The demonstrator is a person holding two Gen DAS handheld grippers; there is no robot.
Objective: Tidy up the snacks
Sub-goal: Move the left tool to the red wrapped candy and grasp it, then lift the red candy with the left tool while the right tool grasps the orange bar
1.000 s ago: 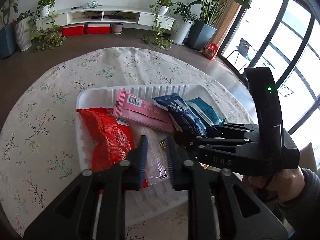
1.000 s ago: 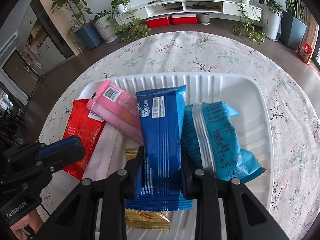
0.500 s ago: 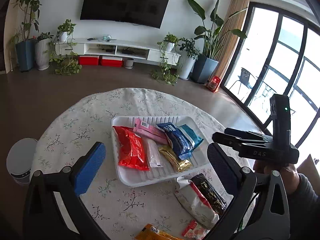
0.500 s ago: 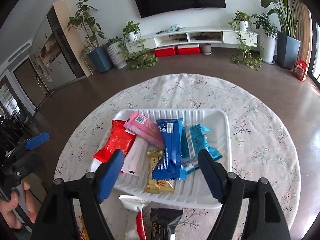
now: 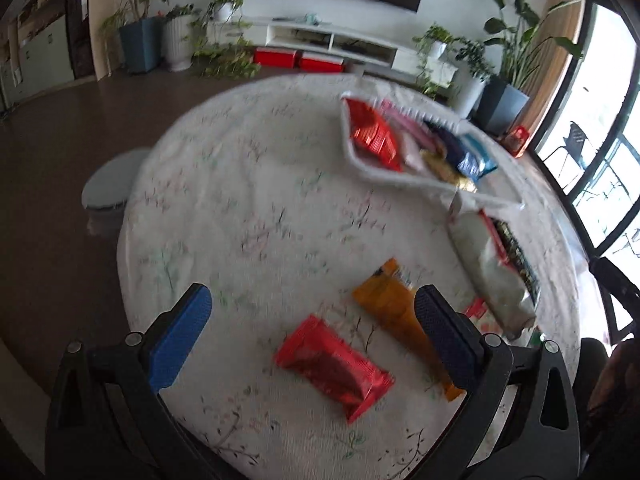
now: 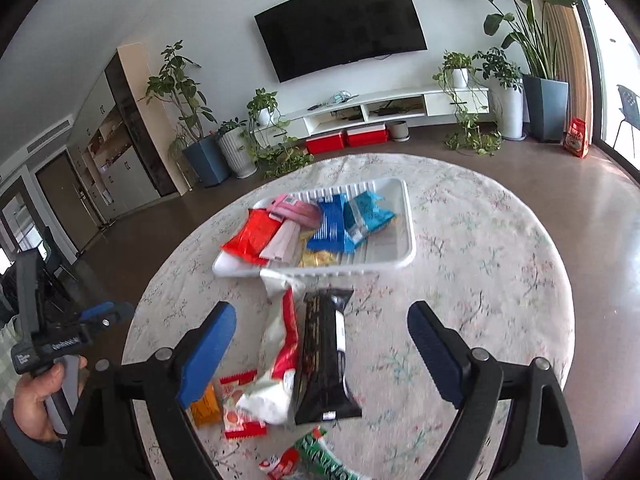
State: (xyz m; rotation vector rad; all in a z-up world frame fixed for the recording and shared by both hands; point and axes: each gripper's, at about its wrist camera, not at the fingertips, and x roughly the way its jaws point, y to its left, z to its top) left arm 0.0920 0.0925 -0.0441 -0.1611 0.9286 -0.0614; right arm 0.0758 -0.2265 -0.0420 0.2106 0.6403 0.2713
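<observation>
A white tray on the round table holds several snack packs: red, pink, blue, teal and gold. It also shows in the left wrist view. My left gripper is open and empty above a loose red pack and beside an orange pack. My right gripper is open and empty over a black pack and a white-and-red pack. The left gripper also shows at the left of the right wrist view.
The table has a floral cloth. More small packs lie near its front edge: red-white and green. A round grey stool stands left of the table. Plants and a TV shelf line the far wall.
Both grippers let go of packs in the tray, opened wide and pulled back. The left one has swung left toward the loose packs at the table's near side.
</observation>
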